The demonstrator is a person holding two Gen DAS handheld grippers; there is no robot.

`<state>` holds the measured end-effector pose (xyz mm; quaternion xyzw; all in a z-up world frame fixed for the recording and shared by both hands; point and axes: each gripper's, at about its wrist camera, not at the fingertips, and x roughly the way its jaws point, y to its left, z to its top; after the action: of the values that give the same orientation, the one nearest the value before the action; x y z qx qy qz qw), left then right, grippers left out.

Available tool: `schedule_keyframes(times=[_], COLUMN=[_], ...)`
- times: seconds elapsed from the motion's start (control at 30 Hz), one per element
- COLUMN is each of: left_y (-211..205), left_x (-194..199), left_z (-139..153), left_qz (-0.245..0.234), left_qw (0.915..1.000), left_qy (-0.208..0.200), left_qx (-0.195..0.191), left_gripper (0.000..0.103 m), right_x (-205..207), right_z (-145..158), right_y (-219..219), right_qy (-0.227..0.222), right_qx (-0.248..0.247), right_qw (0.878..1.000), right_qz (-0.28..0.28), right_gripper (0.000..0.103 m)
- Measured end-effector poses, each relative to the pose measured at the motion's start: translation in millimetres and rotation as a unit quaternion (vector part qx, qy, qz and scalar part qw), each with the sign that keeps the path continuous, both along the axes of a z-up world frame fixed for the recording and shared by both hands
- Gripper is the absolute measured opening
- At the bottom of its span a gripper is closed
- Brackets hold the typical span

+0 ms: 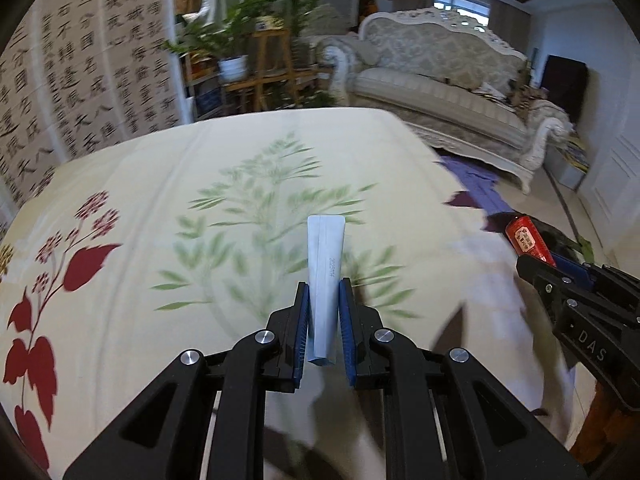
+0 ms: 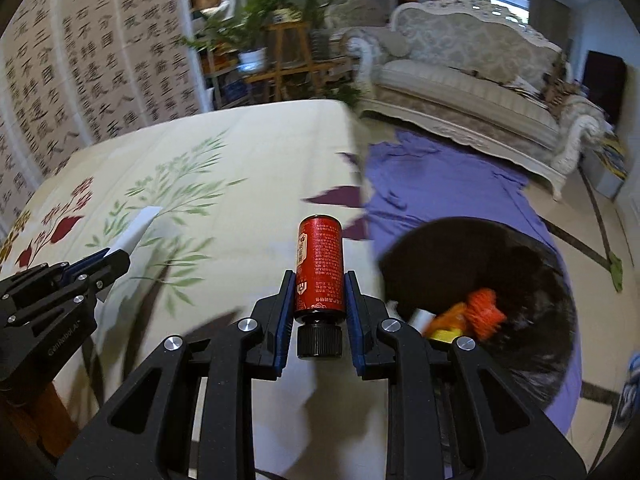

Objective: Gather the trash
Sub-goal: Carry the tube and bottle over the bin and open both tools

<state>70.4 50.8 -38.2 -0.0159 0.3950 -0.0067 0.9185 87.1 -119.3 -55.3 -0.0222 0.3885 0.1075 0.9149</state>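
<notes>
My left gripper [image 1: 325, 292] is shut on a flattened pale blue tube [image 1: 326, 276] that sticks up between its blue pads, above the floral tablecloth [image 1: 160, 184]. My right gripper [image 2: 320, 284] is shut on a small red bottle [image 2: 319, 264] with a black cap pointing toward the camera. That red bottle [image 1: 528, 240] and right gripper [image 1: 560, 272] also show at the right edge of the left wrist view. The left gripper [image 2: 116, 258] with the pale tube [image 2: 136, 226] appears at the left of the right wrist view. A black trash bag [image 2: 460, 256] stands open on the floor to the right, with orange and yellow trash [image 2: 476, 312] inside.
The table edge falls away to the right onto a purple cloth [image 2: 440, 184] on the floor. A cream sofa [image 1: 440, 80] stands at the back right, potted plants on wooden stands [image 1: 256, 52] behind the table, and a calligraphy screen [image 1: 80, 80] at the left.
</notes>
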Motion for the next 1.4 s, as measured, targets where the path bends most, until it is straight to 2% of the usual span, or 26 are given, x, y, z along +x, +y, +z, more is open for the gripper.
schedule_keyframes(times=[0.23,0.5,0.73,1.0,1.03,1.07,1.1,1.13,1.17,1.33,1.4], left_y=[-46.9,-110.2,-149.3,-166.7,-167.2,-168.4,-168.7,-168.3,-168.1,-165.7,-166.2], left_x=[4.8,16.5,29.9,42.9,43.6,44.2,44.7,45.0,44.8,44.3,43.1], left_z=[6.1,8.5,5.7,-1.0,-1.9,-2.3,-3.0,-3.3,-2.9,-0.7,-0.1], left_qz=[-0.044,-0.107,-0.139,-0.142,-0.142,-0.142,-0.14,-0.136,-0.133,-0.126,-0.125], left_qw=[0.9989,0.9939,0.9896,0.9891,0.989,0.9891,0.9893,0.9899,0.9902,0.991,0.991], left_qy=[-0.015,-0.027,-0.037,-0.037,-0.037,-0.037,-0.037,-0.037,-0.038,-0.043,-0.046], left_qx=[-0.003,-0.005,0.001,0.013,0.015,0.017,0.018,0.019,0.018,0.016,0.016], left_gripper=[0.016,0.016,0.016,0.019,0.024,0.032,0.038,0.048,0.055,0.071,0.072], right_x=[-6.8,-8.2,0.1,12.5,14.2,15.9,16.9,17.2,16.7,13.5,10.9], right_z=[2.2,-0.3,-6.9,-19.0,-20.5,-22.6,-23.7,-24.7,-25.2,-25.2,-24.2], right_y=[-56.9,-112.9,-138.1,-152.7,-154.6,-156.7,-158.4,-159.3,-160.8,-163.6,-164.1], right_qy=[-0.009,-0.019,-0.022,-0.019,-0.017,-0.016,-0.014,-0.014,-0.015,-0.018,-0.019], right_qx=[0.001,-0.003,0.004,0.015,0.017,0.019,0.02,0.021,0.021,0.019,0.018], right_qw=[0.998,0.991,0.987,0.984,0.983,0.983,0.982,0.982,0.981,0.98,0.979], right_qz=[-0.069,-0.135,-0.16,-0.179,-0.181,-0.183,-0.186,-0.189,-0.193,-0.199,-0.201], right_gripper=[0.023,0.023,0.023,0.025,0.026,0.027,0.034,0.04,0.041,0.052,0.055])
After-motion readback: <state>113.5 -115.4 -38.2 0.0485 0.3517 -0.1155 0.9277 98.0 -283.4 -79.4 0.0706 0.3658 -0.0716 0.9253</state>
